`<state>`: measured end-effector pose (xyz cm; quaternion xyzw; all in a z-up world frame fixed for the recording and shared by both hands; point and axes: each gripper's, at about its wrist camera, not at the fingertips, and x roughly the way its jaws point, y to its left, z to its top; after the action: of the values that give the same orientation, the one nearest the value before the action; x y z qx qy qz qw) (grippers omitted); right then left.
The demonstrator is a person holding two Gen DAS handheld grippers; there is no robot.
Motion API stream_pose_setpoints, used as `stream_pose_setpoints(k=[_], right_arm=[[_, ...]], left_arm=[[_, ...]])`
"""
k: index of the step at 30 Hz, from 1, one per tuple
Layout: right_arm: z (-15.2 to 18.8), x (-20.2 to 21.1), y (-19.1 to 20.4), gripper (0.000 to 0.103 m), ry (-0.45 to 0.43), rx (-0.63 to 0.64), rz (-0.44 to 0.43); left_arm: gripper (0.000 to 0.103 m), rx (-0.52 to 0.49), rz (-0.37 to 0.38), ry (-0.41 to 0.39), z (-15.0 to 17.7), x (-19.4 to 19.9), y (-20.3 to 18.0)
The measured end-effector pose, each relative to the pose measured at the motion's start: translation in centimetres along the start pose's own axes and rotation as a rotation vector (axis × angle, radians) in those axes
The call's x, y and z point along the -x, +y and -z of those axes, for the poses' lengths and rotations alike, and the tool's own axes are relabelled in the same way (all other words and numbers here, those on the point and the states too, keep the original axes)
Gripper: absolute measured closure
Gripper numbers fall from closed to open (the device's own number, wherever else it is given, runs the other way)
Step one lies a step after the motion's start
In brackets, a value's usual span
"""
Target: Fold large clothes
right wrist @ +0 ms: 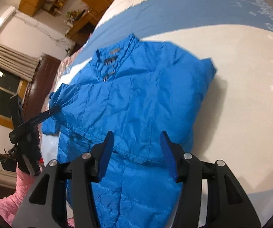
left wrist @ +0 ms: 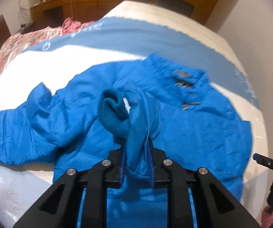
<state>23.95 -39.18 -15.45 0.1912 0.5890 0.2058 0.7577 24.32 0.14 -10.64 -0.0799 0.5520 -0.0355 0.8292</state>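
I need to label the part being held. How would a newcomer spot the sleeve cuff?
Find the bright blue puffer jacket spread on the white and blue bed cover. Over its middle, the left gripper pinches a sleeve end. The cuff there is darker teal ribbed knit, unlike the smooth, shiny shell around it.
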Motion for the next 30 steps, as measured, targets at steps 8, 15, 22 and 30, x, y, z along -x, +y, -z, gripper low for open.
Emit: stream_pose_setpoints(k=[8,15,22,30], right_arm=[[0.0,-4.7,-1.7,0.062,0.089,-0.073,0.123],[0.1,-2.5,1.5,0.057,0.054,-0.001,0.183],[0.0,-4.0,4.4,0.057,0.075,0.023,0.203],[0.8,-7.7,2.0,0.058,0.101,-0.053,0.247]], left_arm=[[0.067,0.027,-0.026,0.089,2.0,-5.8,1.6],[0.057,0.016,-0.105,-0.023,1.5,-0.4,1.6],[0.057,-0.080,-0.023,-0.058,0.8,-0.1,-3.4],[0.057,-0.106,-0.037,0.067,2.5,-6.4,-3.9]])
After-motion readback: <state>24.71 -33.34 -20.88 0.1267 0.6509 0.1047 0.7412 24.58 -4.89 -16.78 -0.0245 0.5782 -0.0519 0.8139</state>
